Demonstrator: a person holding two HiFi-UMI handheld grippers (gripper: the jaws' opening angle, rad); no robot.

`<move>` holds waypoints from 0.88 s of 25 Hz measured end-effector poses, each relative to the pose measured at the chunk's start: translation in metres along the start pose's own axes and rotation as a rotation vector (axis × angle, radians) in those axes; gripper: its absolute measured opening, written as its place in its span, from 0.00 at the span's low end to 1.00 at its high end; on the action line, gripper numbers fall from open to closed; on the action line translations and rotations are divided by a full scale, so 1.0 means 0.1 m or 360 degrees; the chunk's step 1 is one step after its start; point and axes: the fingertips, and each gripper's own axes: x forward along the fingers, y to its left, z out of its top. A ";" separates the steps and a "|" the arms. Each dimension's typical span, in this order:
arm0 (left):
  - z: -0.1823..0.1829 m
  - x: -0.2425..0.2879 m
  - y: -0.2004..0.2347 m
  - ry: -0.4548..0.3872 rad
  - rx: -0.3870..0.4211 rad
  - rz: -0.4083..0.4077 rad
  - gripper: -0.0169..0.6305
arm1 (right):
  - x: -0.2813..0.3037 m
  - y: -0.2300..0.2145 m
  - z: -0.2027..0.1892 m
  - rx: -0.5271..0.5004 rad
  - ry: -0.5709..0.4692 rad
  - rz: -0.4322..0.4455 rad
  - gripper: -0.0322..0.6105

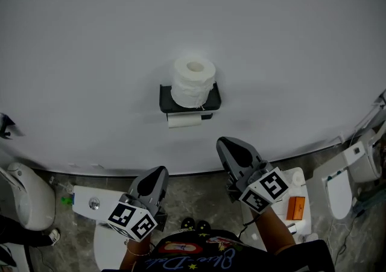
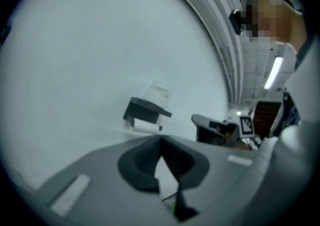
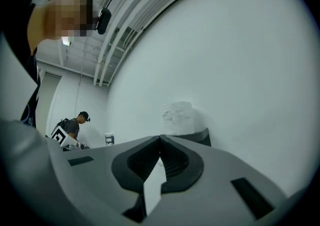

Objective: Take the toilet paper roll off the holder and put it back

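Observation:
A white toilet paper roll (image 1: 193, 81) stands upright on top of the black wall holder (image 1: 166, 99). A second roll (image 1: 184, 120) hangs under the holder's shelf. Both grippers are below the holder and apart from it. My left gripper (image 1: 161, 171) is lower left, its jaws together with nothing between them. My right gripper (image 1: 224, 142) is closer, just below and right of the holder, also shut and empty. In the left gripper view the holder (image 2: 145, 109) lies ahead beyond the closed tips (image 2: 161, 139). In the right gripper view the roll (image 3: 179, 117) rises just above the closed tips (image 3: 160, 137).
The holder hangs on a plain white wall (image 1: 90, 53). Below me are a toilet tank with a flush button (image 1: 93, 203), another toilet (image 1: 24, 195) at far left and one (image 1: 344, 186) at right. An orange item (image 1: 295, 207) lies on a white surface. A person (image 3: 75, 125) stands far off.

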 end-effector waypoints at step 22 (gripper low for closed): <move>-0.08 0.12 -0.14 0.0039 -0.0007 -0.0064 0.02 | -0.46 0.03 -0.68 0.0097 0.0284 -0.0161 0.07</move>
